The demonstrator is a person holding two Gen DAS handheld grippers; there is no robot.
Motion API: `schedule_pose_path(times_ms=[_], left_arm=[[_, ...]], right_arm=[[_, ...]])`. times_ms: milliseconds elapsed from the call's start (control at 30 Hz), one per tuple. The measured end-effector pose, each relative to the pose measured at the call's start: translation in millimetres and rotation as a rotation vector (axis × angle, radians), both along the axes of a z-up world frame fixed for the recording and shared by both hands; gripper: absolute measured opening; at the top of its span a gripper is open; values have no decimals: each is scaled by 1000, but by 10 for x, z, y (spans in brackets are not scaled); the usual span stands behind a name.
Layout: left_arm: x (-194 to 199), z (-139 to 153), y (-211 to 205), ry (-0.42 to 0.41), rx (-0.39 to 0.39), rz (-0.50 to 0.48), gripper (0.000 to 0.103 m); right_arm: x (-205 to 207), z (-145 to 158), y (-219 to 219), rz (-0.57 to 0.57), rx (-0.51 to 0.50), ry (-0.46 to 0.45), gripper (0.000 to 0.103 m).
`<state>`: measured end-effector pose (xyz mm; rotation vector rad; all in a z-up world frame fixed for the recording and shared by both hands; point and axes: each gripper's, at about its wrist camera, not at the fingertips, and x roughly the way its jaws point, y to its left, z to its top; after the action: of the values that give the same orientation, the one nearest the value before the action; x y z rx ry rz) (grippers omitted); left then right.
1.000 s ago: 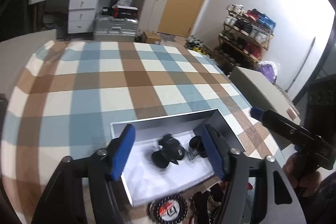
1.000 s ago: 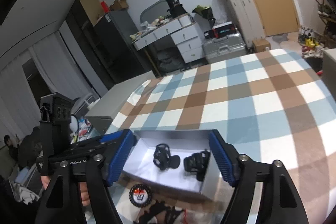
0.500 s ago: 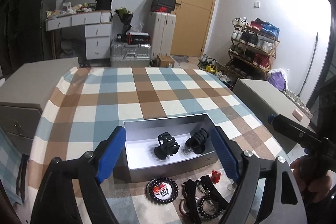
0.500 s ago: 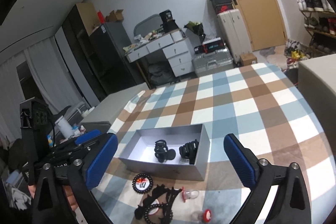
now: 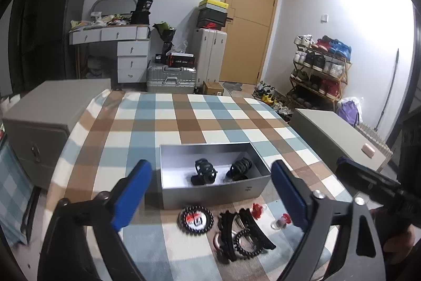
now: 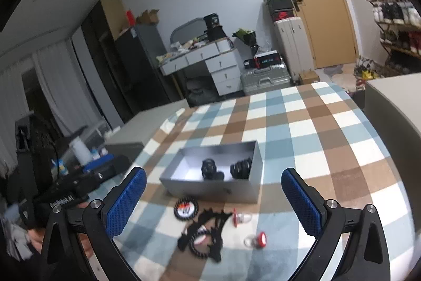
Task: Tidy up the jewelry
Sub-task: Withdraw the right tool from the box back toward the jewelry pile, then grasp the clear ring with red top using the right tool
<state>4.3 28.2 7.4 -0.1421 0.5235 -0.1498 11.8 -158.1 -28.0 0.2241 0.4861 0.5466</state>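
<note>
Checked cloth (image 5: 168, 123) in blue, brown and white covered the table in the left wrist view, and a grey open box (image 5: 210, 191) stood on it as the landmark. Inside the box lay two black hair claw clips, one (image 5: 204, 173) near the middle and a second (image 5: 240, 169) toward the box's right wall. Just in front of the box sat a round black toothed piece with a red and white centre (image 5: 195, 219), beside it a heap of black hair clips and beaded rings (image 5: 242, 236), and to the right of that heap two small red-topped rings (image 5: 280, 221). The left gripper (image 5: 210, 196) hung above these with its blue pads spread wide, holding nothing. In the right wrist view the same box (image 6: 218, 191) held both clips (image 6: 210, 169), and the black heap (image 6: 205, 233) lay in front of it, with a clear red-topped ring (image 6: 256, 238) to the heap's right. The right gripper (image 6: 218, 204) was likewise wide apart and empty, raised well above the cloth (image 6: 302, 128).
</note>
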Motion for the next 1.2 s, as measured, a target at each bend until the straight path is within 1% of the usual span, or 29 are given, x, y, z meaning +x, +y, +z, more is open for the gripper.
schedule_pose_path(times_ms=[67,200,367,467,600,667,833,900,967,1067,1100,1133,1167,1200], left_arm=[[-55,-38,40,1,-23,26,102],[-115,-118,102,21,-29,56,102],[-224,-223,91,21,-2,75,102],[-259,-336,75,55,-9,59,102],[-269,-495,38,112,-27,26,102],[-276,-527,4,123,-26,15,102],[-287,-594,-63,137,-9,2,102],[-280,-621,-79,142,-5,-6,102],[-258,-653,-87,153,0,-10,102],[-224,-707,-77,174,-7,-21,102],[-214,-722,-77,182,-6,-21,102],[-204,-733,-72,188,-5,-21,102],[-191,-743,-65,194,-4,-21,102],[-182,-749,-63,201,-1,-21,102]], right_arm=[[-89,-11,21,-8,-29,-16,103],[-259,-47,46,-9,-61,-55,103],[-364,-152,76,-25,-128,-88,103],[-385,-245,84,-29,-177,-86,103],[-407,-398,93,-31,-237,-69,103],[-401,-477,82,-33,-250,-56,103],[-319,-690,34,-29,-249,9,103],[-254,-765,23,-25,-238,38,101],[-187,-830,19,-27,-233,65,93],[-48,-943,31,-23,-228,125,86],[1,-980,40,-20,-230,147,81],[46,-1021,57,-19,-236,165,71],[85,-1055,74,-19,-245,181,65],[114,-1082,80,-16,-246,192,63]])
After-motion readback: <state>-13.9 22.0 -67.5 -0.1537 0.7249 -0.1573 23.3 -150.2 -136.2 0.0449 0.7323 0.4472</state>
